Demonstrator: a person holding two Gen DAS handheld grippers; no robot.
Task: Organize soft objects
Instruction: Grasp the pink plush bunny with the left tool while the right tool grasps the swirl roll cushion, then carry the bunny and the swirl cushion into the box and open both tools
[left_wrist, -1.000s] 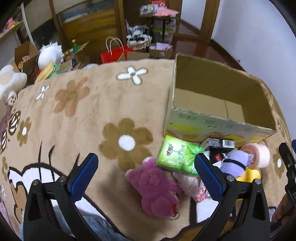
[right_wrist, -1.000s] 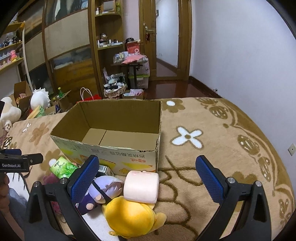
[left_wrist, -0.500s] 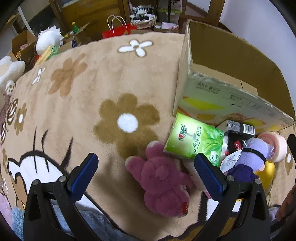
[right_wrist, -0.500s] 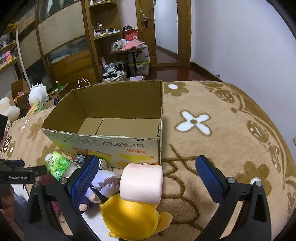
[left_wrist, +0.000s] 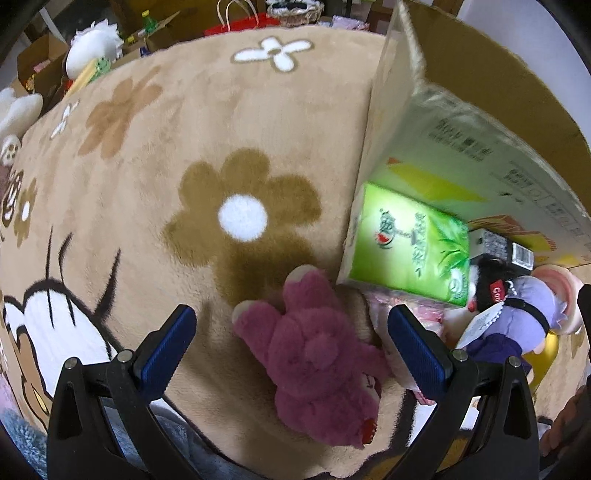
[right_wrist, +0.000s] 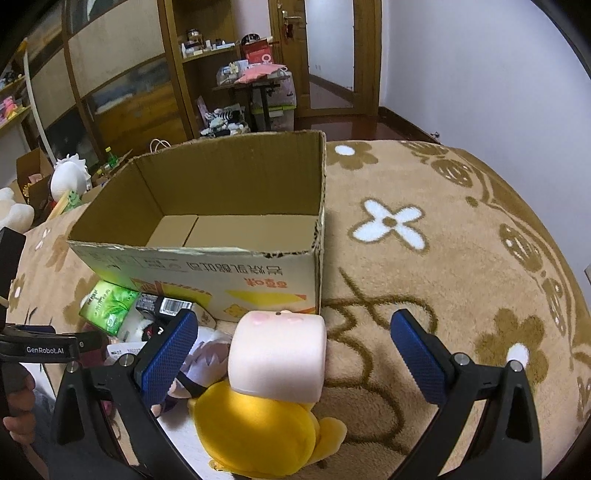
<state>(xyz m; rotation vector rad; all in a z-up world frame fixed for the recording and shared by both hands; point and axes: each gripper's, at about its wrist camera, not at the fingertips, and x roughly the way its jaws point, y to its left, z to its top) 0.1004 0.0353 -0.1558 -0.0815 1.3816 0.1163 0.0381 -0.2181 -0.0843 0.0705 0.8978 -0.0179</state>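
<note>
A magenta plush bear (left_wrist: 317, 362) lies on the flowered rug between the jaws of my open, empty left gripper (left_wrist: 291, 349). Beside it are a green tissue pack (left_wrist: 410, 243), a purple plush doll (left_wrist: 517, 317) and a pink marshmallow-shaped toy (left_wrist: 557, 291). In the right wrist view my right gripper (right_wrist: 291, 356) is open and empty, with the pink marshmallow toy (right_wrist: 277, 358) on a yellow plush (right_wrist: 255, 432) between its jaws. The open cardboard box (right_wrist: 207, 266) stands just behind, empty inside.
The tissue pack (right_wrist: 110, 302) and a black barcode packet (right_wrist: 162, 306) lean against the box front. The beige flower rug (right_wrist: 443, 258) spreads right of the box. Shelves, a small table, a red bag (left_wrist: 240, 22) and white plushes (right_wrist: 70, 177) stand beyond.
Both grippers have moved down and forward toward the toy pile. The bear now sits between the left jaws, the marshmallow toy closer between the right jaws. Both stay open.
</note>
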